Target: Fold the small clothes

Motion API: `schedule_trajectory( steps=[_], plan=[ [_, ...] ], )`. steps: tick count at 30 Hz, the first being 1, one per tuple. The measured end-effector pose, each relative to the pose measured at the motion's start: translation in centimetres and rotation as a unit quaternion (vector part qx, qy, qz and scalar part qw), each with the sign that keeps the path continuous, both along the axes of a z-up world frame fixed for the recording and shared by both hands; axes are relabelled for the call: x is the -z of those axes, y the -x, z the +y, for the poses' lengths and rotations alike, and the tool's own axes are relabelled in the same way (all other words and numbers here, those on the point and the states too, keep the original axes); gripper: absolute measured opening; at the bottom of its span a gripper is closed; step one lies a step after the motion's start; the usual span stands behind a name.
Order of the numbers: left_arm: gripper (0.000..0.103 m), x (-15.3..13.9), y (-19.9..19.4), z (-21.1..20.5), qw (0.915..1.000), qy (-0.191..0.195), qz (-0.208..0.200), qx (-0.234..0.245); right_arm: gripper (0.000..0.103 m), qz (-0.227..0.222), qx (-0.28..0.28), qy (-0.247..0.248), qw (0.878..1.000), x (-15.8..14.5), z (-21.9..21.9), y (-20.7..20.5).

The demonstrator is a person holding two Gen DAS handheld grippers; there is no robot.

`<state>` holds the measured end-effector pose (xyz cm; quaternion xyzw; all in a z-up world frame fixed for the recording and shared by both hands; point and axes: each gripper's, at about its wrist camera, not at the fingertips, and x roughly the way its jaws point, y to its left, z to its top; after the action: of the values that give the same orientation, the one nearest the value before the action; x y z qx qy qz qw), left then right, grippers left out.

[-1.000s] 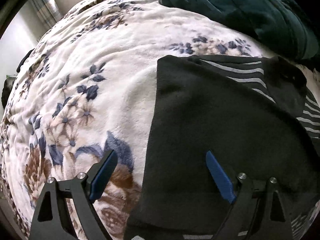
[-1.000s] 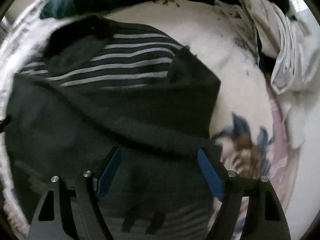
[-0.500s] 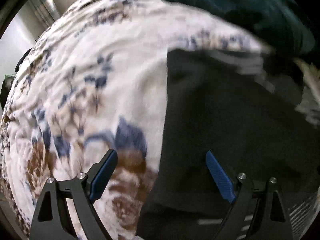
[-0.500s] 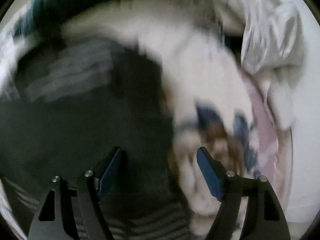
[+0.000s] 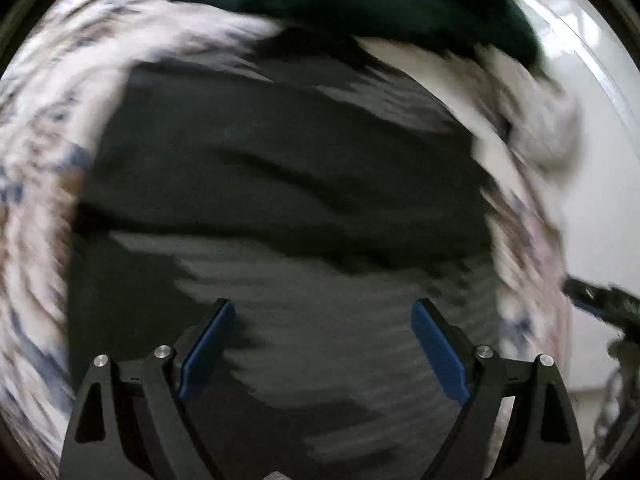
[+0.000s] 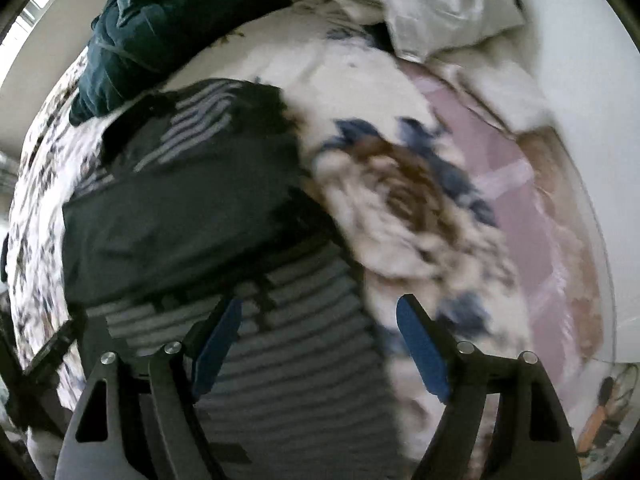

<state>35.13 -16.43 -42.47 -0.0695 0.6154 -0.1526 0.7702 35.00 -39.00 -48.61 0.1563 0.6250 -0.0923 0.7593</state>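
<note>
Left claw (image 5: pixel 322 344): we see its jaws wide, empty, over the dark striped garment (image 5: pixel 280 184) spread on the floral blanket (image 5: pixel 36 128). Right claw (image 6: pixel 318 338): wide, empty, straddling the garment's (image 6: pixel 192 208) right edge; blanket (image 6: pixel 400 208) beyond.

A matt black-and-grey striped knit garment (image 6: pixel 192 216) was seen laid on a fluffy floral fleece blanket (image 6: pixel 400 208), beside dark teal plush cloth (image 6: pixel 160 28) and crumpled white fabric (image 6: pixel 432 4).
</note>
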Motion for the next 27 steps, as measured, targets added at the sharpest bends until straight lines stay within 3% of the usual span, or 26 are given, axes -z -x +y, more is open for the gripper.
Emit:
schedule_trajectory(
  steps=[5,8,12,16,18,20,27],
  plan=[
    [0.09,-0.1,6.9,-10.1,0.9982,-0.003,0.04,0.045,0.082,0.015,0.005,-0.023,1.0,-0.3,-6.6,3.1],
    [0.09,1.4,10.7,-14.5,0.9949,0.01,0.086,0.051,0.082,0.027,0.009,-0.066,0.997,-0.6,-10.4,3.4],
    [0.09,4.4,15.2,-20.0,0.9892,-0.023,0.127,0.069,0.082,0.031,-0.036,-0.076,0.996,-0.7,-12.2,2.2],
    [0.089,8.4,17.8,-22.4,0.9835,-0.071,0.148,0.077,0.082,0.031,-0.081,-0.082,0.993,0.4,-11.8,0.6],
    [0.075,8.3,18.1,-21.9,0.9894,-0.059,0.115,0.067,0.082,0.034,-0.094,-0.094,0.991,1.8,-11.5,-0.6],
    [0.006,7.9,17.9,-21.6,0.9907,-0.077,0.089,0.07,0.082,0.036,-0.103,-0.12,0.987,3.4,-11.1,-2.2],
    [0.004,7.1,17.4,-18.9,0.9959,-0.059,0.055,0.041,0.082,-0.021,-0.137,-0.191,0.972,8.3,-7.9,-13.3]
  ],
)
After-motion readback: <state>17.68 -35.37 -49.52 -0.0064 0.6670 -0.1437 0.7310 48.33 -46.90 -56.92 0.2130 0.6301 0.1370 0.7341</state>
